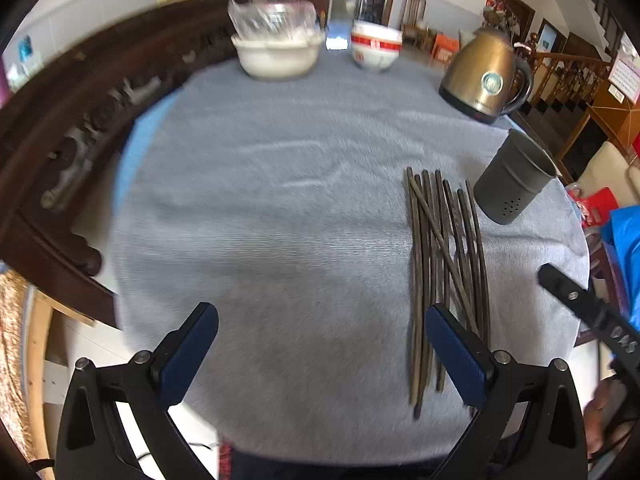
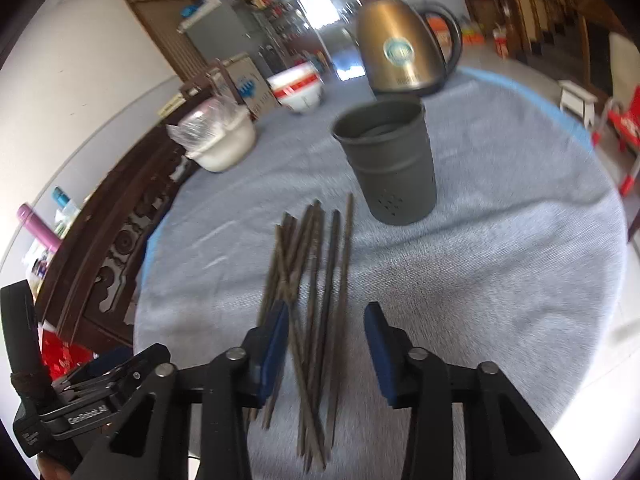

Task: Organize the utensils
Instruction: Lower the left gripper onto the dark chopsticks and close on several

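Several dark chopsticks (image 1: 444, 248) (image 2: 316, 260) lie side by side, a few crossed, on the grey cloth (image 1: 260, 200). A dark grey cylindrical holder (image 1: 512, 184) (image 2: 388, 164) stands upright just beyond their far ends and looks empty. My left gripper (image 1: 322, 316) is open wide over bare cloth, with its right finger (image 1: 456, 352) in front of the chopsticks' near ends. My right gripper (image 2: 326, 312) hangs over the bundle with its jaws partly apart. The chopsticks run between the jaws and I see no pad pressing on them.
A bronze kettle (image 1: 484, 76) (image 2: 400, 52) stands behind the holder. A white bowl with plastic wrap (image 1: 276, 56) and a red-and-white bowl (image 1: 376, 48) sit at the far edge. Carved dark wooden furniture (image 1: 80, 120) borders the table's left side.
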Demonstrator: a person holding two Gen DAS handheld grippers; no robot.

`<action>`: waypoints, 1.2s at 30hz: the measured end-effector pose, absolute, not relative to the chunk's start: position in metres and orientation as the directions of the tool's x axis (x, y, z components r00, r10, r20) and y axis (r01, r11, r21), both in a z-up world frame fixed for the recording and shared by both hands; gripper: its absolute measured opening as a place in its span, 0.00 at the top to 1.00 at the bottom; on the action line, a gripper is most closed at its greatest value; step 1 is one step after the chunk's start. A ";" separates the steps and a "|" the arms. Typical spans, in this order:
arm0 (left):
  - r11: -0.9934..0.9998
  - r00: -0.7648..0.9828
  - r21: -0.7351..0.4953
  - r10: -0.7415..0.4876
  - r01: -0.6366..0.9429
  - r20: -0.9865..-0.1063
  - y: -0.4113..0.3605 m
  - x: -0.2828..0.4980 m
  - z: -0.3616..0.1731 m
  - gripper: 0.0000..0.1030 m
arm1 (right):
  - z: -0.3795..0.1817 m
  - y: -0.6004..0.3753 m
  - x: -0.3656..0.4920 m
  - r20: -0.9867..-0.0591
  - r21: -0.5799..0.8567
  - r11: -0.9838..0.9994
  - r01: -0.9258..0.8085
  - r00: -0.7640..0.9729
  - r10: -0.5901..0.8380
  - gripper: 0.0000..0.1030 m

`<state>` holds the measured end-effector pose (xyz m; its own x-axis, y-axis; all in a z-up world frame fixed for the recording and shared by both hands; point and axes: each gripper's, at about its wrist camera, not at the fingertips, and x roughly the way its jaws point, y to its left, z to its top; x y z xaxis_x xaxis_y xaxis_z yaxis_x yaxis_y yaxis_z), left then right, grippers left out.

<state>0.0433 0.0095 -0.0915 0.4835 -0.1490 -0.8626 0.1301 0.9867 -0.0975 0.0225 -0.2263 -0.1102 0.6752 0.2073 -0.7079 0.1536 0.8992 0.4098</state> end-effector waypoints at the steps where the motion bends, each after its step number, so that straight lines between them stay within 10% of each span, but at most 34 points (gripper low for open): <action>1: 0.986 0.470 -0.108 -0.157 0.131 -0.868 0.007 0.050 -0.095 0.03 | -0.115 -0.227 0.029 -0.713 0.411 0.898 0.157 0.669 0.209 0.61; 17: 0.942 0.266 -0.277 -0.320 0.189 -0.909 -0.051 0.141 -0.125 0.64 | -0.153 -0.236 0.104 -0.759 0.414 0.884 0.218 0.619 0.203 0.82; 36: 0.918 0.178 -0.354 -0.384 0.179 -0.906 -0.068 0.185 -0.139 0.87 | -0.159 -0.240 0.127 -0.800 0.385 0.890 0.244 0.569 0.190 0.94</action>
